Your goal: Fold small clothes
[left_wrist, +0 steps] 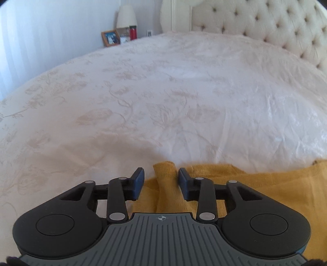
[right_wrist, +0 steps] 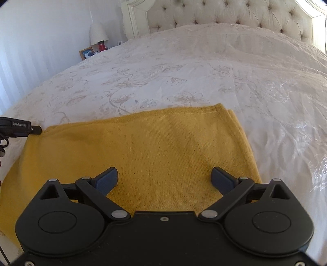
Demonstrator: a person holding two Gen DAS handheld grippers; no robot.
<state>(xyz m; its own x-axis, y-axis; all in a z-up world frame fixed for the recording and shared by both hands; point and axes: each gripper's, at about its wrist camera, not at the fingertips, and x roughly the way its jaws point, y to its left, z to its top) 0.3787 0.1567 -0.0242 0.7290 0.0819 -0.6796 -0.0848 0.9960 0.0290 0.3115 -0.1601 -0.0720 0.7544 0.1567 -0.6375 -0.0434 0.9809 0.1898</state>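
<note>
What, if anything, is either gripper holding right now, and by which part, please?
Nothing is held. The left gripper stands open around a raised fold at the yellow cloth's corner, pads not pressing it. The right gripper is wide open above the cloth.

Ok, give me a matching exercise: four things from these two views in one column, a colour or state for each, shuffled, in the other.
Things:
1. cloth
2. flask
3. right tool
4. headboard

Descriptions:
A. red
B. tufted, cream
C. mustard yellow
D. wide open

Pairs: 1-C, 2-A, 3-D, 4-B
</note>
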